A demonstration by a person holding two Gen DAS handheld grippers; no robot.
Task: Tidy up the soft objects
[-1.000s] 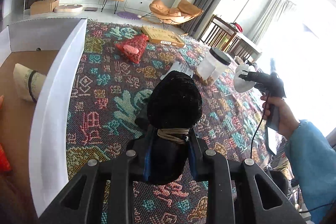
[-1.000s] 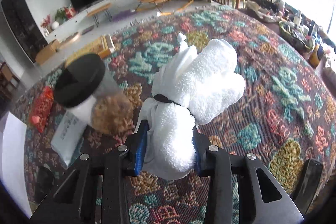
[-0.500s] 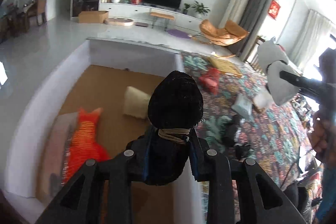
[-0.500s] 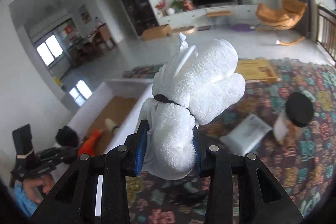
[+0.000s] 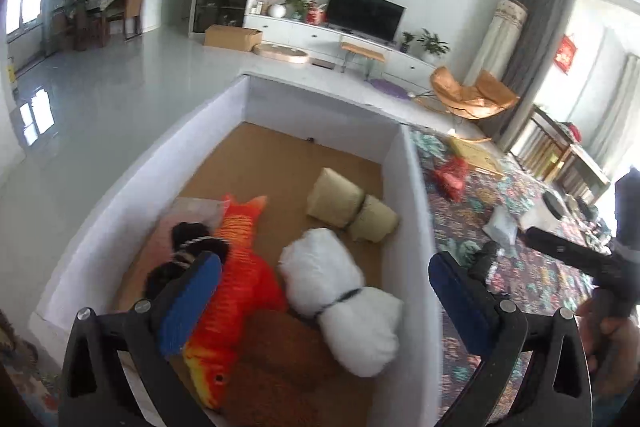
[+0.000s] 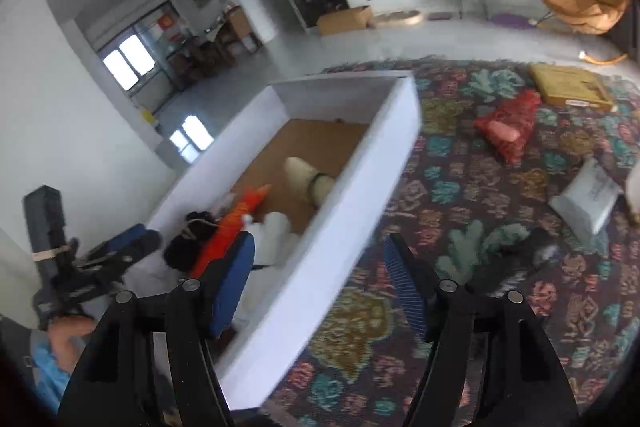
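Observation:
A white box [image 5: 416, 227] with a brown floor holds several soft things: an orange fish plush [image 5: 240, 267], a black roll [image 5: 188, 239], a white towel roll [image 5: 340, 291] and a beige roll [image 5: 352, 207]. My left gripper [image 5: 324, 283] hangs over the box, its jaws opening wide with nothing pressed between the blue pads. My right gripper [image 6: 320, 279] straddles the box's near wall [image 6: 352, 211], jaws opening and empty. From the right wrist view the black roll [image 6: 192, 239], fish [image 6: 236, 223] and white towel [image 6: 276, 231] lie side by side, with the left gripper [image 6: 120, 247] beside them.
The box stands at the edge of a patterned tablecloth [image 6: 460, 187]. On the cloth lie a red mesh bag [image 6: 508, 127], a white packet [image 6: 588, 195], a yellow flat box [image 6: 568, 87] and a dark fluffy item [image 6: 520, 259]. A brown mat [image 5: 280, 347] lies in the box's near corner.
Both grippers swung from over the cloth to the box and opened. The black roll left the left gripper and the white towel left the right; both now lie in the box.

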